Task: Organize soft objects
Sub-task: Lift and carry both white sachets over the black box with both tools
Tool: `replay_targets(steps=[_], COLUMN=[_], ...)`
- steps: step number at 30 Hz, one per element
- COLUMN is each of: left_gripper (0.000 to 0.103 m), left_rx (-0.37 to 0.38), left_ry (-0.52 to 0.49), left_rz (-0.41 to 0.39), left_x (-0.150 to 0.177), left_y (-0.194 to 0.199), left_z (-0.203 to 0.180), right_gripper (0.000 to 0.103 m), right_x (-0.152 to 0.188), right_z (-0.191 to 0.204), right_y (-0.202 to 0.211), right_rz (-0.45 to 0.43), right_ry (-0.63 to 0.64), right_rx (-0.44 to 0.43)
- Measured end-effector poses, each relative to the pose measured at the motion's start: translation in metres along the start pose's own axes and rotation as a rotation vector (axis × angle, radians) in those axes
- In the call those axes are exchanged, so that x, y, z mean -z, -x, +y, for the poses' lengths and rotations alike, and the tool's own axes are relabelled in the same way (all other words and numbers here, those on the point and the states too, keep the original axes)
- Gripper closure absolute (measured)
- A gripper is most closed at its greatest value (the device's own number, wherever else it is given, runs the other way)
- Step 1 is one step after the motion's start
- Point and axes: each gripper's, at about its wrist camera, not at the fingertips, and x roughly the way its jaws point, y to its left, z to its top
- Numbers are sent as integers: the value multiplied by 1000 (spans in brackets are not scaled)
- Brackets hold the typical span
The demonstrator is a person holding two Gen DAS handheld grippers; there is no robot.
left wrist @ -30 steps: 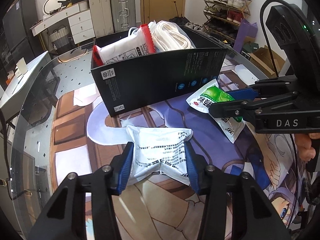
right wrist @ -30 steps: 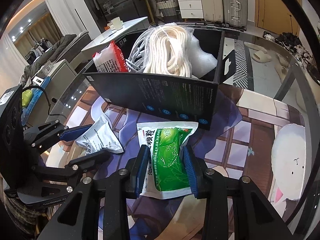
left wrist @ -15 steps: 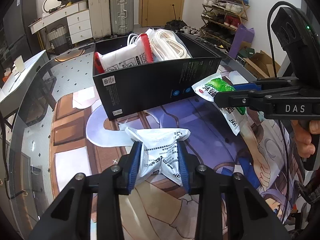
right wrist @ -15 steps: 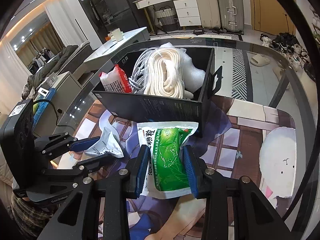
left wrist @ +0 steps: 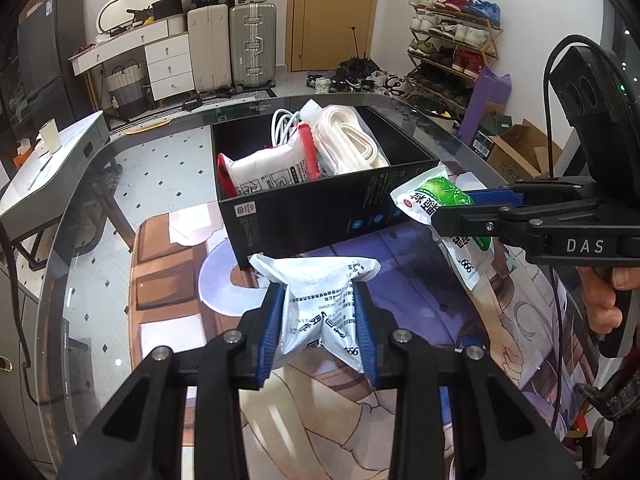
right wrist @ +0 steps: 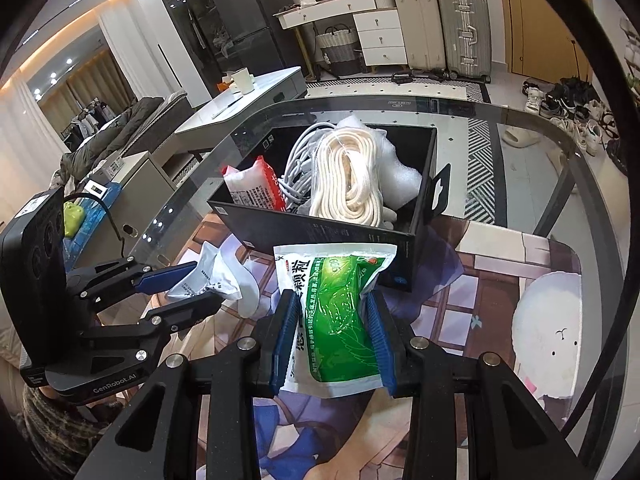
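Presently, a crinkled white plastic pouch (left wrist: 320,304) is clamped by the left gripper (left wrist: 318,332) and a green-printed sachet (right wrist: 340,312) by the right gripper (right wrist: 332,340), the open black cardboard box (left wrist: 320,208) lying at twelve o'clock, nearer the right.

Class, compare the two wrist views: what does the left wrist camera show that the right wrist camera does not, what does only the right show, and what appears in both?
Only the left wrist view shows the shoe rack and the yellow door.

Only the right wrist view shows the white round cushion on the mat and the dark refrigerator.

Both show the black box holding white rope and a red-edged pack, the left tool shut on the white pouch, the right tool shut on the green pouch, and the suitcases.
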Motion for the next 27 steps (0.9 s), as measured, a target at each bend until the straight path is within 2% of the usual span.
replay_targets(steps=[12,27], left_gripper=[70,70], left_rx=[-13,-33], left_ry=[19,12], left_rz=[-55,-100], left_x=[-20,-54], left_y=[14,16], left_z=[10,16], right_gripper=[67,67], right_x=[-23,-56], right_z=[0,-2], right_y=[22,25], right_rz=[-51,-89], right_ry=[19,21], right_rx=[2,1])
